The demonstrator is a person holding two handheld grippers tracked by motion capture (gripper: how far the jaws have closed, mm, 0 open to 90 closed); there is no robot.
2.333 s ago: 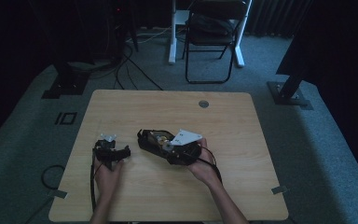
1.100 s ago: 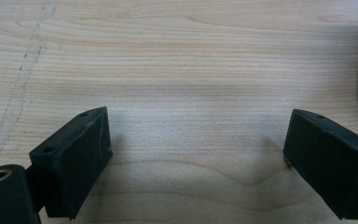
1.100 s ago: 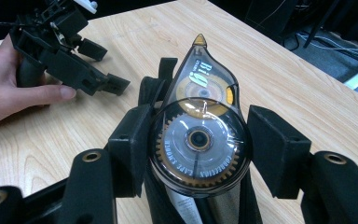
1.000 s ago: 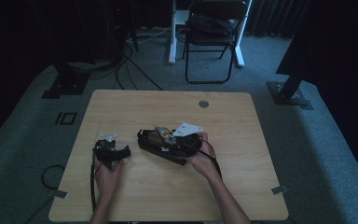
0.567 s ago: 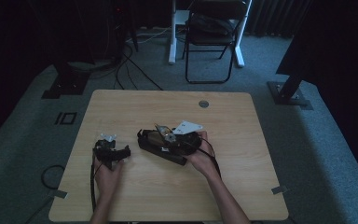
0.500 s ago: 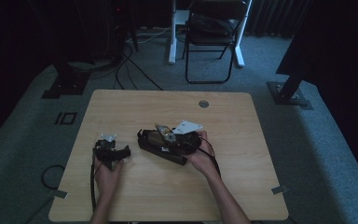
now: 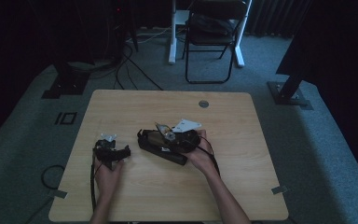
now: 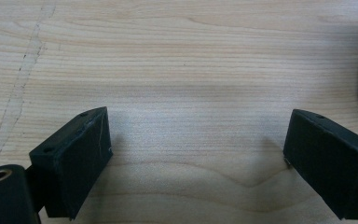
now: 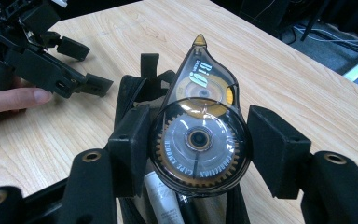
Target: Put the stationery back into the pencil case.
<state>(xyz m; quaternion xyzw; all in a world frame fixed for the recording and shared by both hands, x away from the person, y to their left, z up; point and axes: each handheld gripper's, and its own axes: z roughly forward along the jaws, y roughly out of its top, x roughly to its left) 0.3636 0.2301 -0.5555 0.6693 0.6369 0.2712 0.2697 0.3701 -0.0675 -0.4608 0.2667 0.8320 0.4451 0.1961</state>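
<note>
Tape dispenser: correction tape dispenser (image 9: 198,135), clear-bodied with a gear wheel inside, is sitting between the two jaws of the right tongs (image 9: 198,154), its pointed tip aiming away from the camera; in the high view it is showing as a small pale shape (image 7: 164,132) above the pouch.
Right tongs: jaws are standing wide, and the left pad is touching the round shell while the right pad is lying just beside it; whether they are pressing cannot be told.
Pouch: black pencil pouch (image 7: 161,148) is lying open under the dispenser near the middle of the surface (image 7: 242,186), with a pen-like tube (image 9: 163,200) showing inside it.
Left tongs: left tongs (image 8: 196,149) are spread wide over bare wood, nothing between the jaws; in the high view they are resting low (image 7: 112,151) toward the left edge.
Open room: far half and right side of the surface are lying bare; the pouch is staying well clear of every edge.
View differences: right gripper view is giving the dispenser's lettering and gears, and the left hand (image 9: 14,100) beside its tool; high view is giving the chair (image 7: 212,37) and floor cables beyond.
</note>
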